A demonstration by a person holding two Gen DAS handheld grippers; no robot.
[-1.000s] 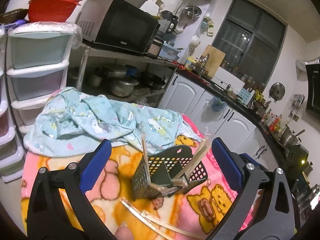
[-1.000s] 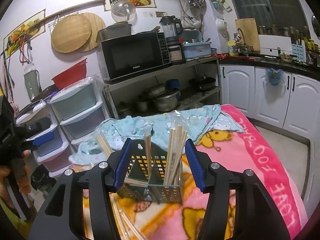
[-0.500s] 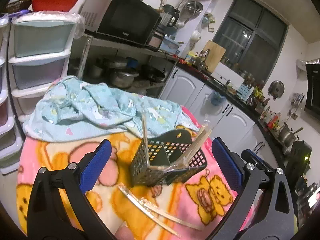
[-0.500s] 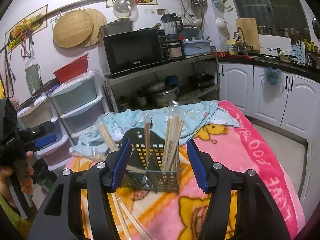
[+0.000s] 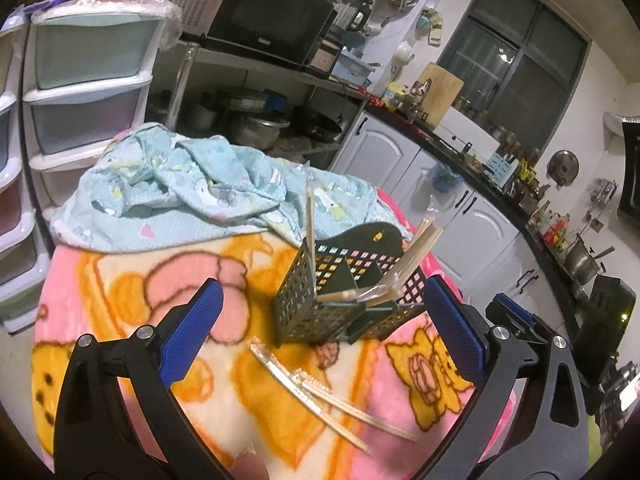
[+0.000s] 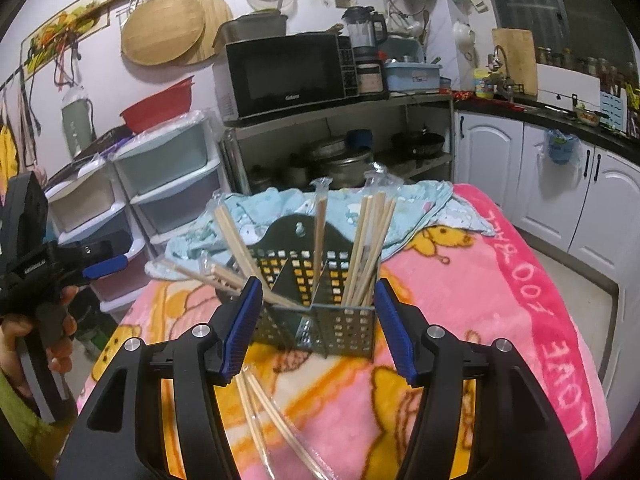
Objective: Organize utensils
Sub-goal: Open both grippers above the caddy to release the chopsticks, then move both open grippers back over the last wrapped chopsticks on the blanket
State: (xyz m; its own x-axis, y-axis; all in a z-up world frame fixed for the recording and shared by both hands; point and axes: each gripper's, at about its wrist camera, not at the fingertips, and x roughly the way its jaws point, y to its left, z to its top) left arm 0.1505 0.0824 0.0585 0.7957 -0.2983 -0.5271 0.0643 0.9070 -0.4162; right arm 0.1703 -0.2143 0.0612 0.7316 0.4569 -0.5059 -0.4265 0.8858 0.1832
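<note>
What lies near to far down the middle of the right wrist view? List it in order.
Loose wrapped chopsticks on the blanket → dark perforated utensil caddy holding upright chopsticks → crumpled light-blue cloth → metal shelf rack with pots → microwave.

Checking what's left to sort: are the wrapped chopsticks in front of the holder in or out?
Out. The wrapped chopsticks lie flat on the blanket in front of the holder.

Dim indoor light, fisheye-warped edges
</note>
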